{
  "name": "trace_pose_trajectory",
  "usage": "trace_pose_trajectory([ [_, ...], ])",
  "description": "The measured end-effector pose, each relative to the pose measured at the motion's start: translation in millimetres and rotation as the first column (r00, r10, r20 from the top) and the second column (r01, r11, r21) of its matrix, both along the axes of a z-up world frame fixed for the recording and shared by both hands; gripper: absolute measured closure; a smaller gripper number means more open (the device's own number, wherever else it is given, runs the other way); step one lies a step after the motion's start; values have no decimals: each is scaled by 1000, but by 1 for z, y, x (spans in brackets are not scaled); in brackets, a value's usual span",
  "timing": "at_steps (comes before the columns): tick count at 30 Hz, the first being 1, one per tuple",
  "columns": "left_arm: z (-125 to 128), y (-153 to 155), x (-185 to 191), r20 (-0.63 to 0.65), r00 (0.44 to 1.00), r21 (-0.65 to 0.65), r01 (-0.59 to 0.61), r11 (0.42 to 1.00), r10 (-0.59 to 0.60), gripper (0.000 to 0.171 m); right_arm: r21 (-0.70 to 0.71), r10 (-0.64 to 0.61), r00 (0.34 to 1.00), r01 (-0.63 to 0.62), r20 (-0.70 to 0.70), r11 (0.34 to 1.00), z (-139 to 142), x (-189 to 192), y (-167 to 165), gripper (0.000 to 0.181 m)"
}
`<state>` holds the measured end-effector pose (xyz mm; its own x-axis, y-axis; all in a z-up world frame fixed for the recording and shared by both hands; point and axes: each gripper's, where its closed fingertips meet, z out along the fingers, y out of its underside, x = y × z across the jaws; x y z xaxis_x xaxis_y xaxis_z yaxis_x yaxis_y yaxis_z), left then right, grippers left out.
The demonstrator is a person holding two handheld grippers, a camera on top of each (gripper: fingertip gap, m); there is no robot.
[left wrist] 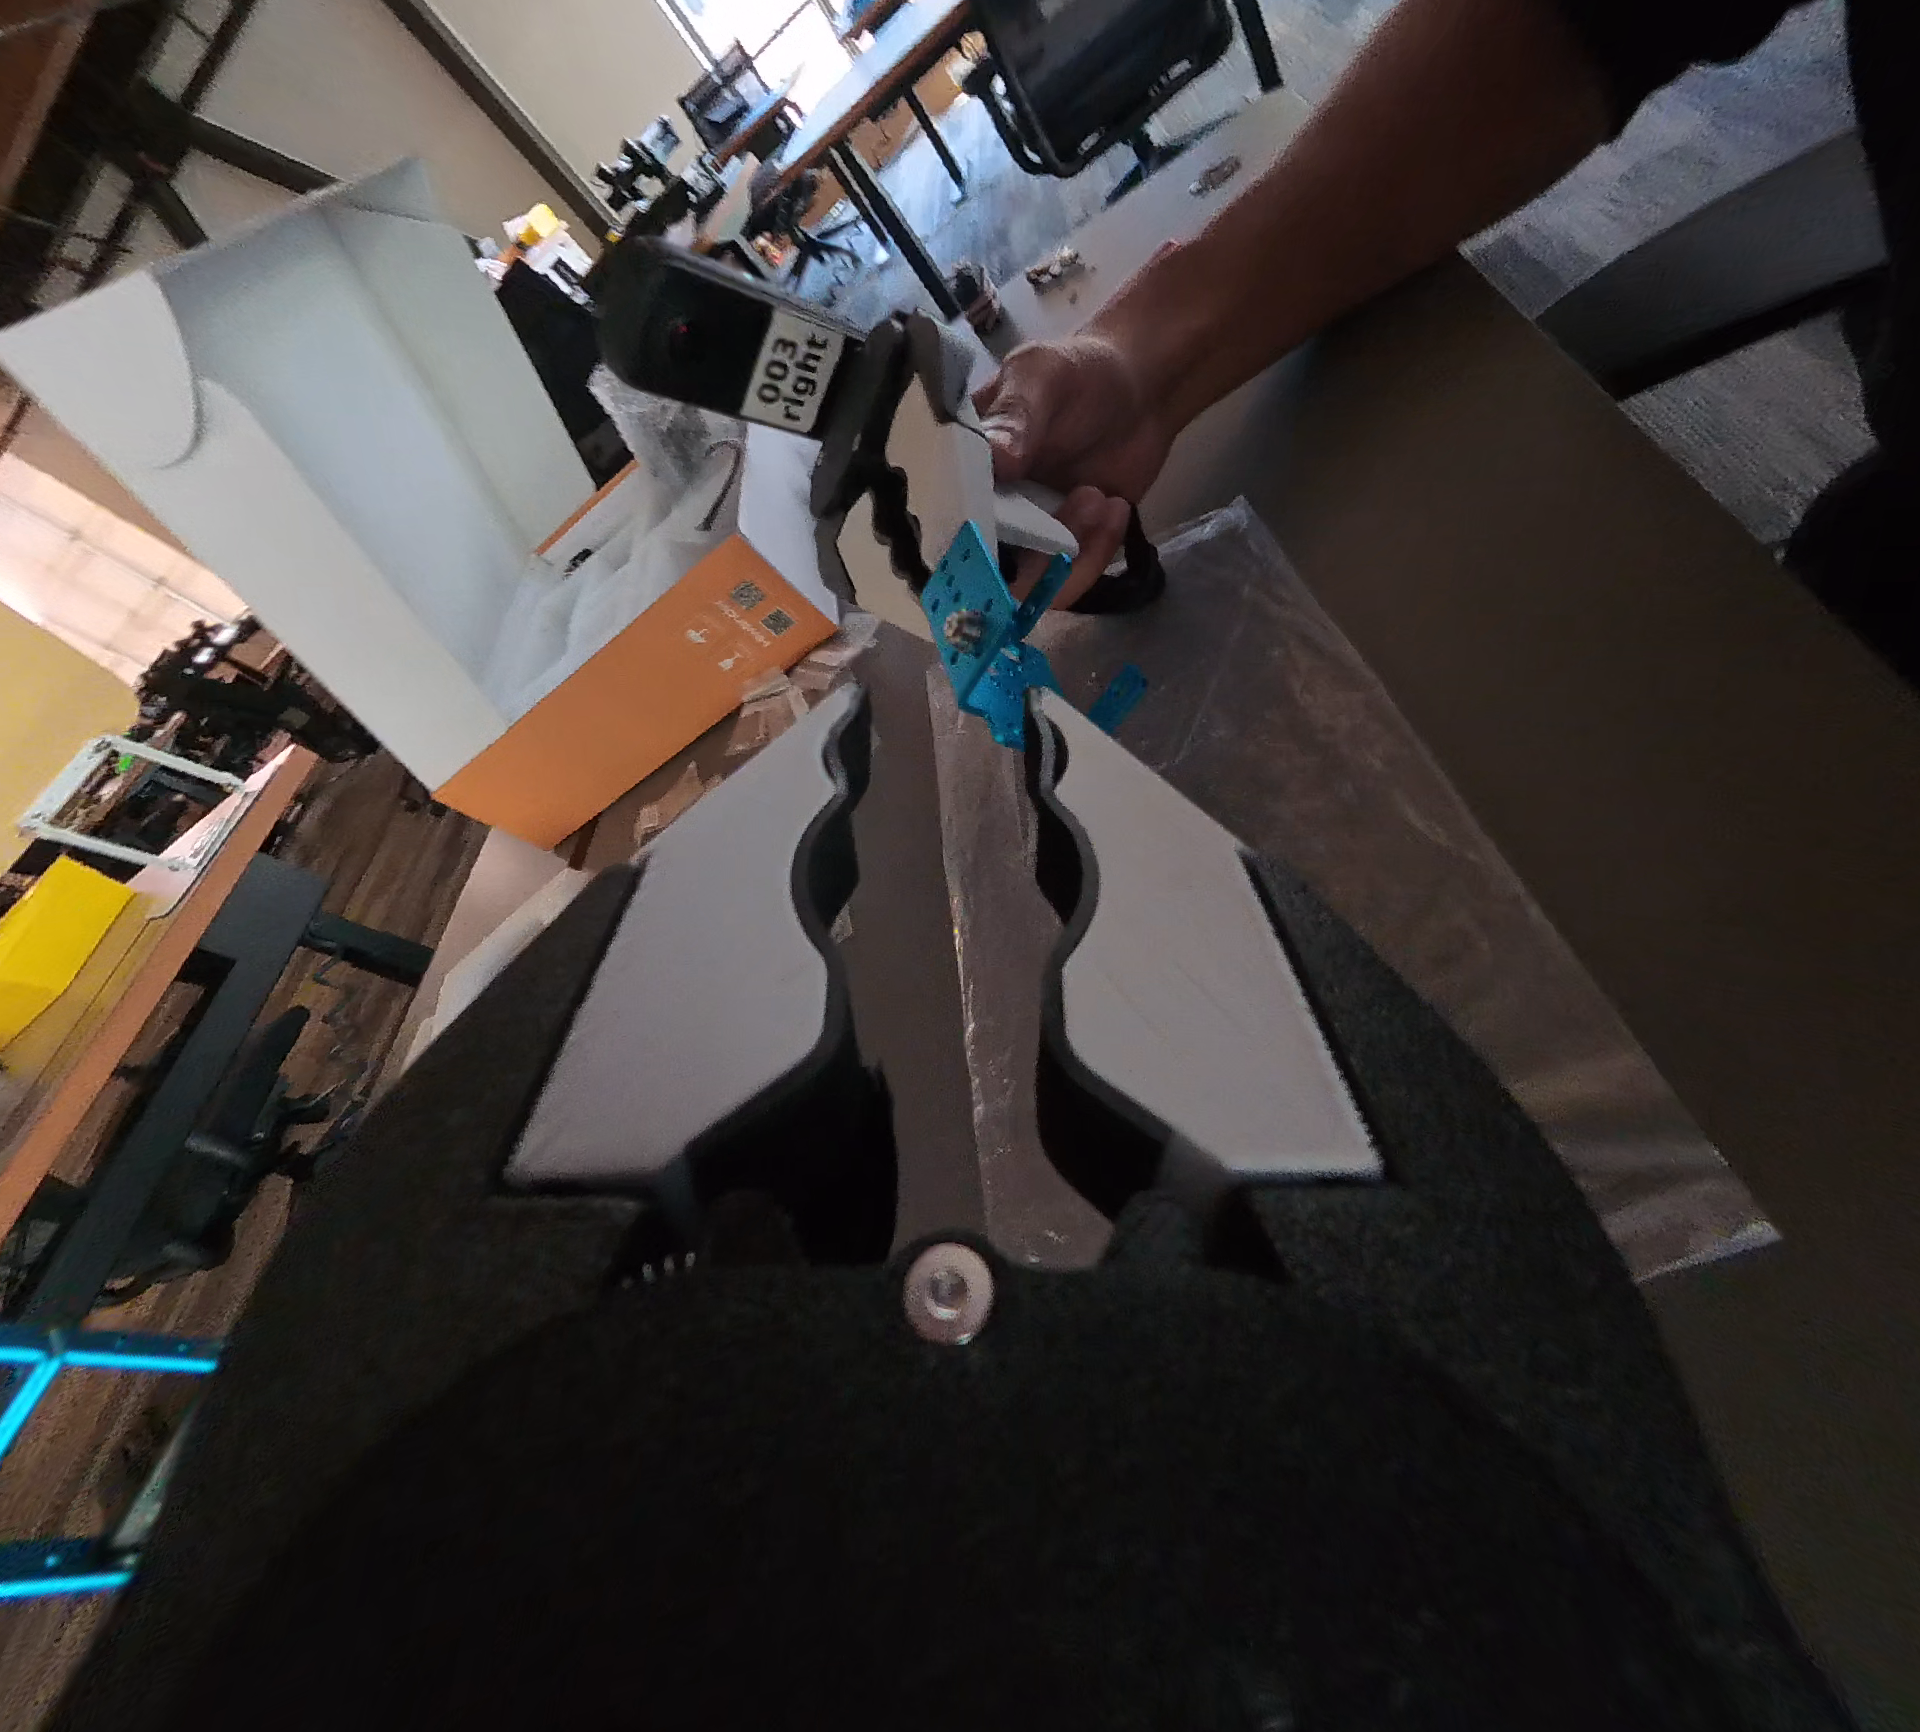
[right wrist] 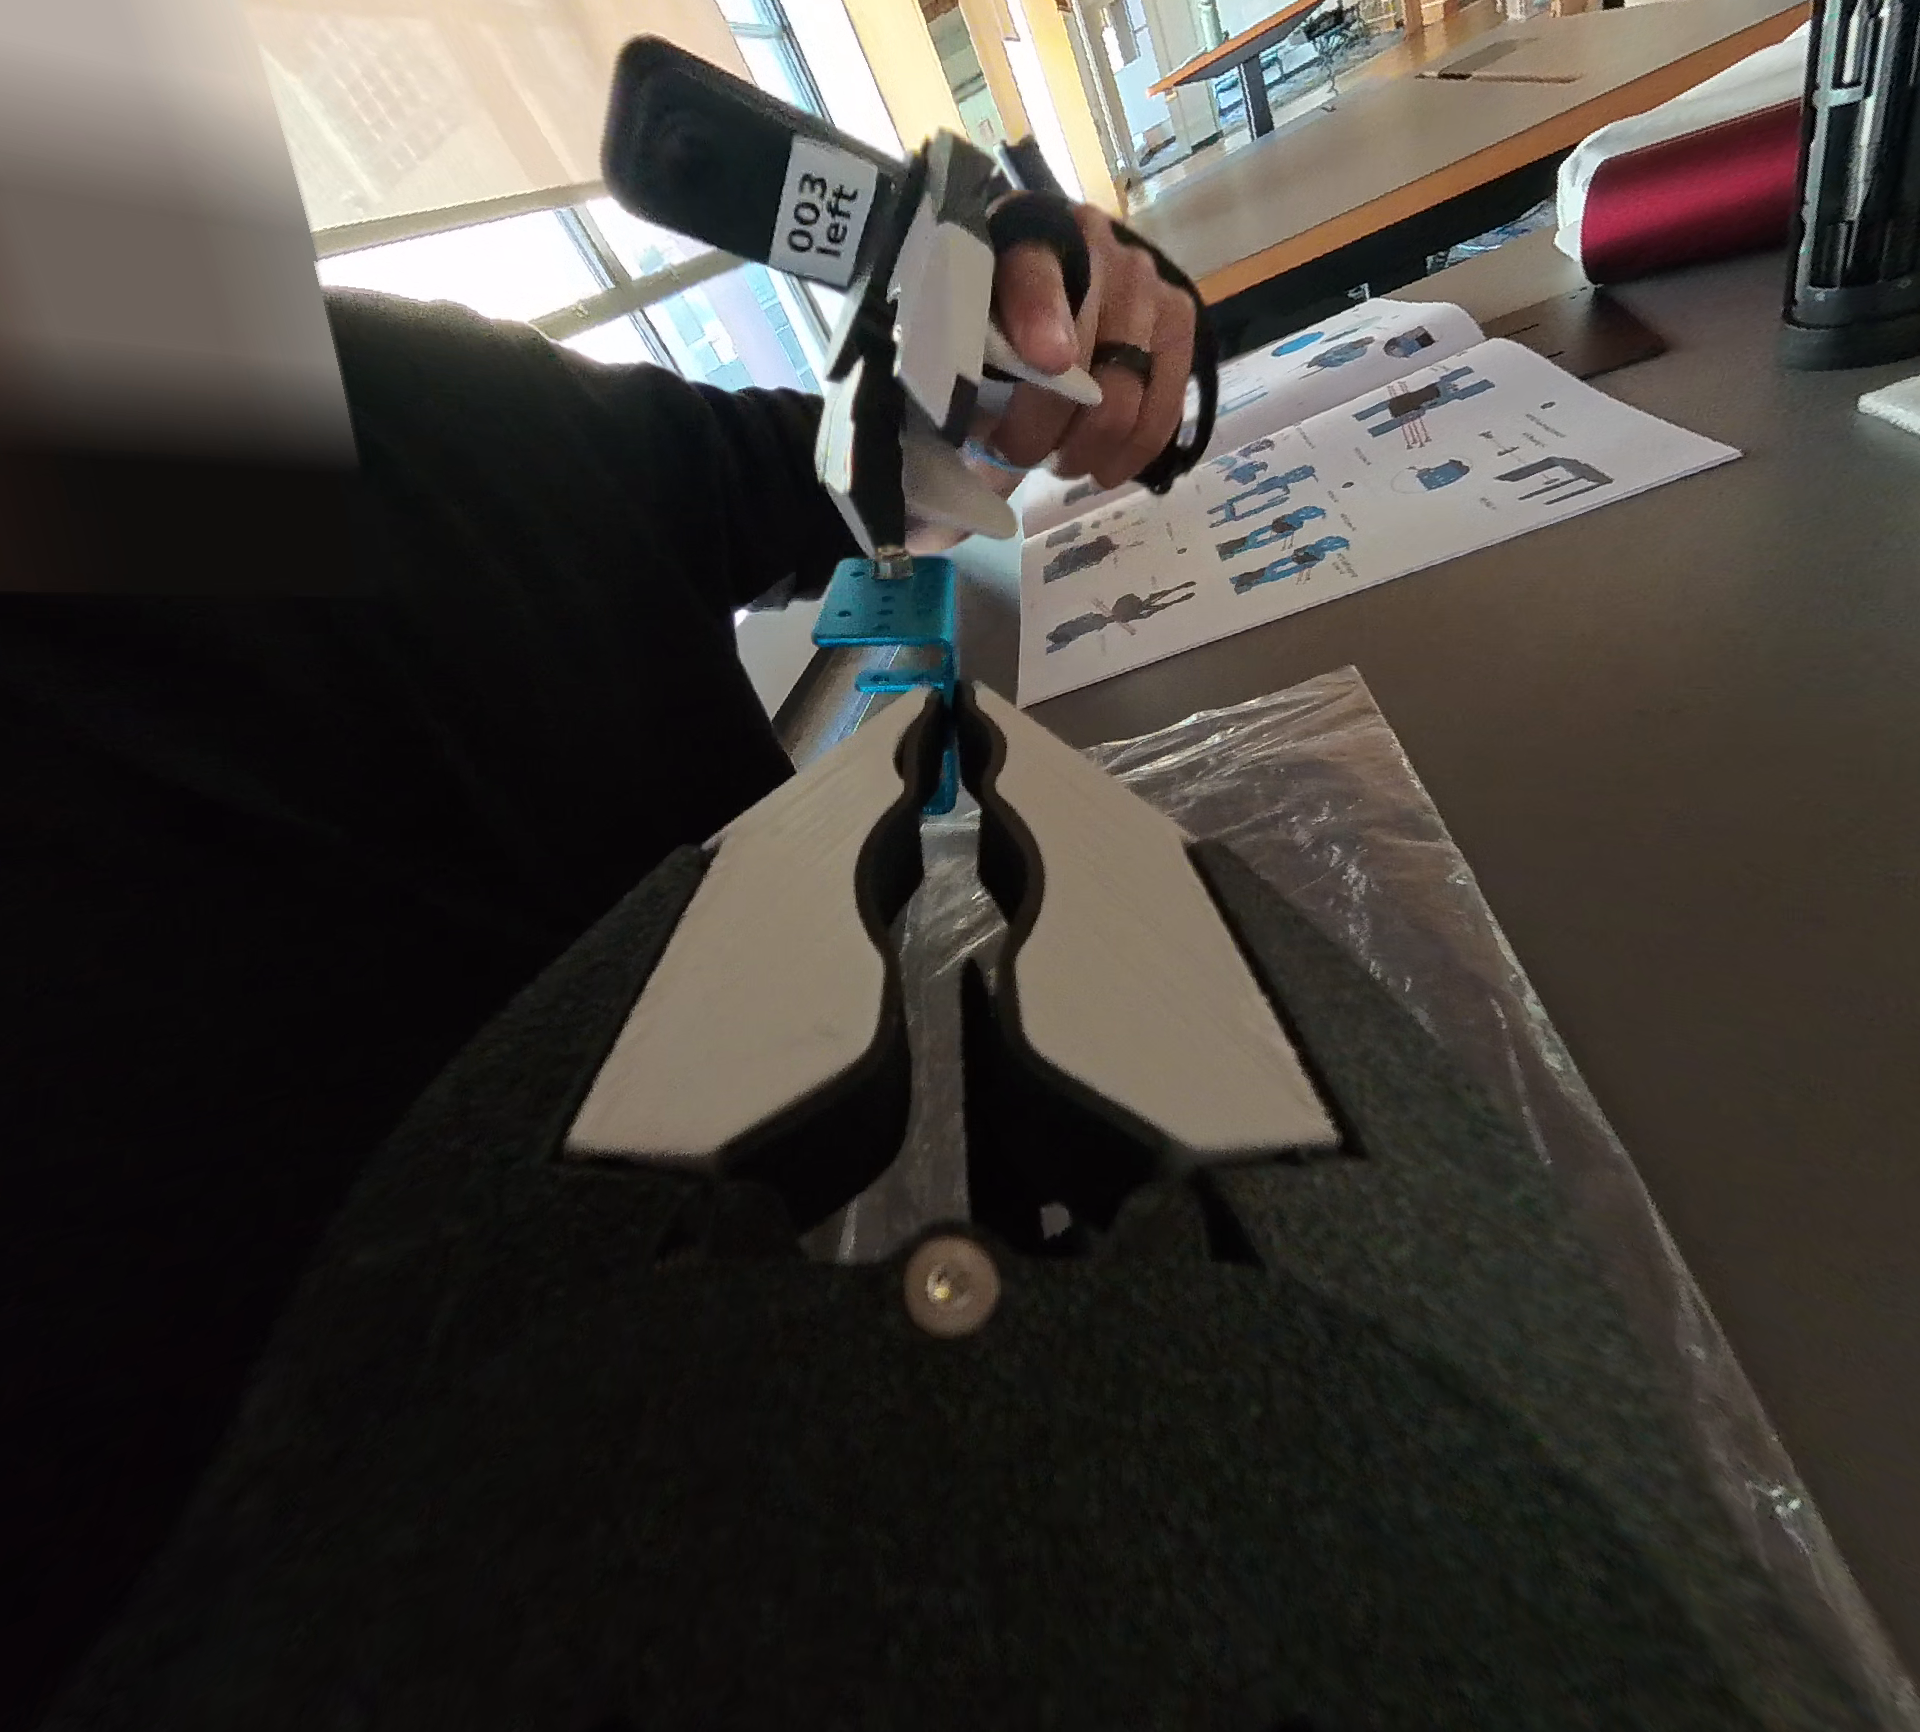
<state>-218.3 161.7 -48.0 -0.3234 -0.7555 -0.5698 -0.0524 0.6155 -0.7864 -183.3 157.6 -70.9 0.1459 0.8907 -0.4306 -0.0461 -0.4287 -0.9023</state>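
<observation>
Jaws of the right gripper (right wrist: 953, 716) pinch a blue bracket (right wrist: 883, 617) at 12 o'clock above the bench (right wrist: 1558, 643). The left gripper (left wrist: 951, 711), jaws narrowly parted, meets its screw (left wrist: 961, 630).

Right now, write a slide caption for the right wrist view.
Right tool grips a blue bracket; left tool tip sits at its silver fastener.

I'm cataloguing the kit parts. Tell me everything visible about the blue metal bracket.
The blue bracket looks like anodized metal, bent into a U with rows of small holes. The right gripper pinches one flange, holding it above the clear plastic bag. The left gripper presses a small silver fastener onto its top face.
</observation>
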Motion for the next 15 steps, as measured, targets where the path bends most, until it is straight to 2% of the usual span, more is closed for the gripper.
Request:
trace_pose_trajectory([
  [3, -4, -1, 10, -41, 999, 78, 10, 997, -6, 143, -19, 17, 999, -18, -32, 1000, 3, 0, -2, 181],
  [11, 3, -11, 24, 27, 1000, 197, 7, 980, -13, 143, -26, 40, 997, -41, -66, 999, 8, 0, -5, 181],
  [15, -3, -12, 26, 20, 1000, 252, -1, 968, -4, 146, -37, 56, 995, -60, -87, 998, 11, 0, -8, 180],
])
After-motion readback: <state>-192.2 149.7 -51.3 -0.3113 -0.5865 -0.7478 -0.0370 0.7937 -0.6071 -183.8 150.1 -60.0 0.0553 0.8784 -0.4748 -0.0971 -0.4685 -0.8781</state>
